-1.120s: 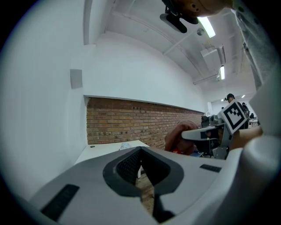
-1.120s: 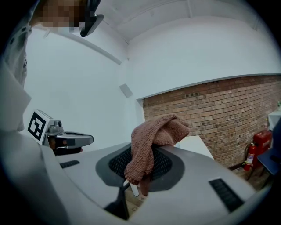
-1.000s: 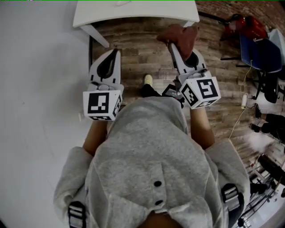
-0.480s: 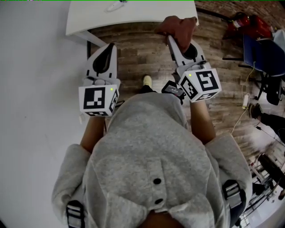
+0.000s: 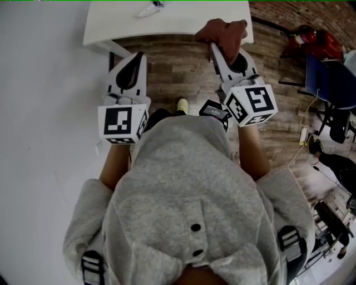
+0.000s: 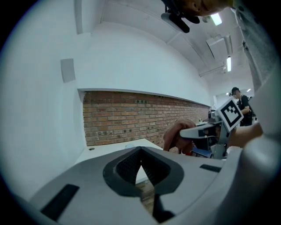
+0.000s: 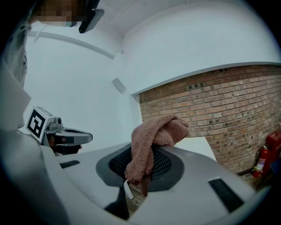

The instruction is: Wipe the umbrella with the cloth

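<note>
A brown cloth [image 5: 222,33] hangs bunched from my right gripper [image 5: 213,48], which is shut on it just in front of the white table [image 5: 183,21]. In the right gripper view the cloth [image 7: 153,136] drapes over the closed jaws of that gripper [image 7: 147,151]. My left gripper [image 5: 139,55] is shut and holds nothing, level with the right one and near the table's left leg. In its own view the left gripper [image 6: 141,153] has its toothed pads meeting. A small pale object [image 5: 149,8] lies on the table's far part, too small to identify.
A white wall [image 5: 44,111] fills the left side. Wooden floor [image 5: 172,67] runs under the table. A blue chair [image 5: 328,72], a red fire extinguisher [image 5: 318,40] and cables stand at the right. A brick wall [image 7: 228,110] lies beyond the table.
Both grippers and the person have moved forward toward the table. The table now reaches further into the head view and the small pale object on it has come into sight.
</note>
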`<control>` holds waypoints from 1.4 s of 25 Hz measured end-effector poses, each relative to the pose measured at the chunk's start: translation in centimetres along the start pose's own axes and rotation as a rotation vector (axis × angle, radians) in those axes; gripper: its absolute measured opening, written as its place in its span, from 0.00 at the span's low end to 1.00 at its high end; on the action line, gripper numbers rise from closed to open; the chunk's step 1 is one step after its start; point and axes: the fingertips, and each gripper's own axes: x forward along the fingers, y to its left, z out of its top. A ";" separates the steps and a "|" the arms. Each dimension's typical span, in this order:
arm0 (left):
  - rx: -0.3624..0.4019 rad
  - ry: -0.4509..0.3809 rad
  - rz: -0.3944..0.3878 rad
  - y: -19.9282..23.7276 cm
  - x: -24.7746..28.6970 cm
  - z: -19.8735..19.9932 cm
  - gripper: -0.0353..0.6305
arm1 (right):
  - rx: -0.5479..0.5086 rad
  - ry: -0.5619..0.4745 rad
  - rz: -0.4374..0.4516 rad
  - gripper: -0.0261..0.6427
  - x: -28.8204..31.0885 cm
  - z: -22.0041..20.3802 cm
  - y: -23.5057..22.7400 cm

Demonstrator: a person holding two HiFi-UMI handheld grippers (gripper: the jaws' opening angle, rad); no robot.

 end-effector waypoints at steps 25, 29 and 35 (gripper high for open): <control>-0.009 0.037 -0.045 14.0 15.4 0.9 0.08 | -0.037 0.075 -0.080 0.15 18.1 2.6 -5.8; -0.018 0.053 -0.067 15.2 17.8 0.8 0.08 | -0.031 0.098 -0.097 0.15 20.3 2.3 -7.1; -0.036 0.063 -0.085 17.8 20.8 0.1 0.08 | -0.031 0.129 -0.137 0.15 23.5 1.7 -8.6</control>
